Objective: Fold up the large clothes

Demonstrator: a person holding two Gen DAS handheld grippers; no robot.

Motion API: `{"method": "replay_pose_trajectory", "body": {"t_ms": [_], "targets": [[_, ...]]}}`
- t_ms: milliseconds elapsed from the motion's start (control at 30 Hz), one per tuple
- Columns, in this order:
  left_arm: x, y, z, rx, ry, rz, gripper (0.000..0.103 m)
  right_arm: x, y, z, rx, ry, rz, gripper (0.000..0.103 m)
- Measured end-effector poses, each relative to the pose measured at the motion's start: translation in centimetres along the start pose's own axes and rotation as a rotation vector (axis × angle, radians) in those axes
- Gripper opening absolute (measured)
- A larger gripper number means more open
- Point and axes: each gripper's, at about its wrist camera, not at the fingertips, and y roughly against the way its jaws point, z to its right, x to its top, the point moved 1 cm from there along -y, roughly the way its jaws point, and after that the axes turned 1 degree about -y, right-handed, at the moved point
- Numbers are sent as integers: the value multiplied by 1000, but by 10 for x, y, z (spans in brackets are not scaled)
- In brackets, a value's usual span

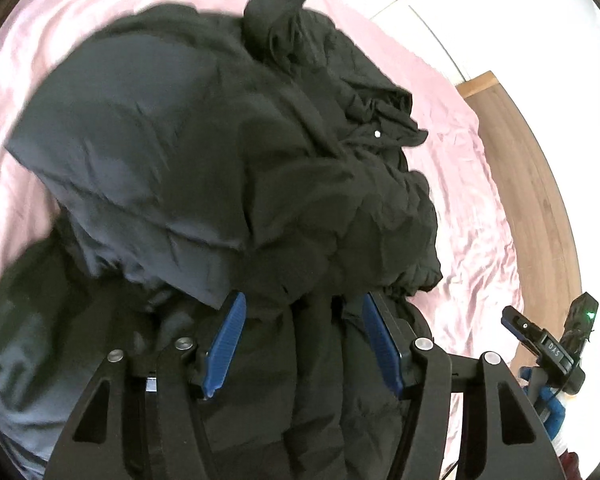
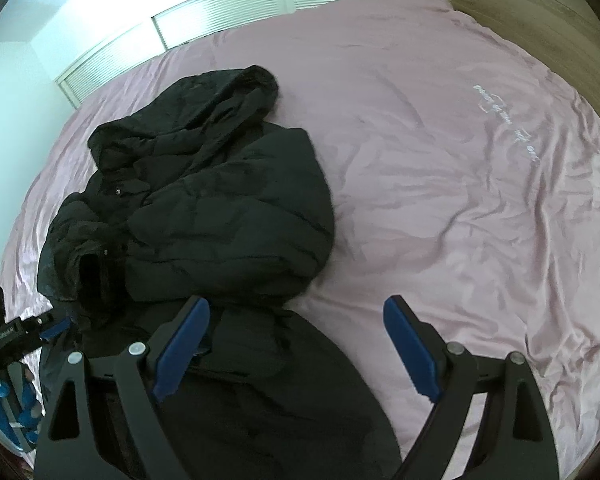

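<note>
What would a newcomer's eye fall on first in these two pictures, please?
First, the black coat, bunched and partly folded on the left of the pink sheet, its hood towards the far edge. Next, the blue-padded grippers in the foreground: the left gripper open with coat fabric lying between its pads, and the right gripper open wide above the coat's near edge. Pale lettering on the sheet's right side also stands out.

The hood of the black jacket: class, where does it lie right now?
In the right wrist view the hood lies at the far end of the jacket, left of centre on the pink sheet, toward the white louvred panels.
</note>
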Motion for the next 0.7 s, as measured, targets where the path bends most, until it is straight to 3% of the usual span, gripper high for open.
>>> {"method": "replay_pose_trajectory", "body": {"t_ms": [200,400,633,700], "targets": [[39,35,-15,45,-40,92,60,2,-16,-59,92,76,-20,90],[85,47,-33,107,-77,137,61,14,-25,-152,221,198,-4,90],[107,30,-53,134,-103,128,61,23,-47,-245,367,327,-16,90],[104,17,-62,140,-89,111,61,16,-66,-258,368,351,-45,90]]}}
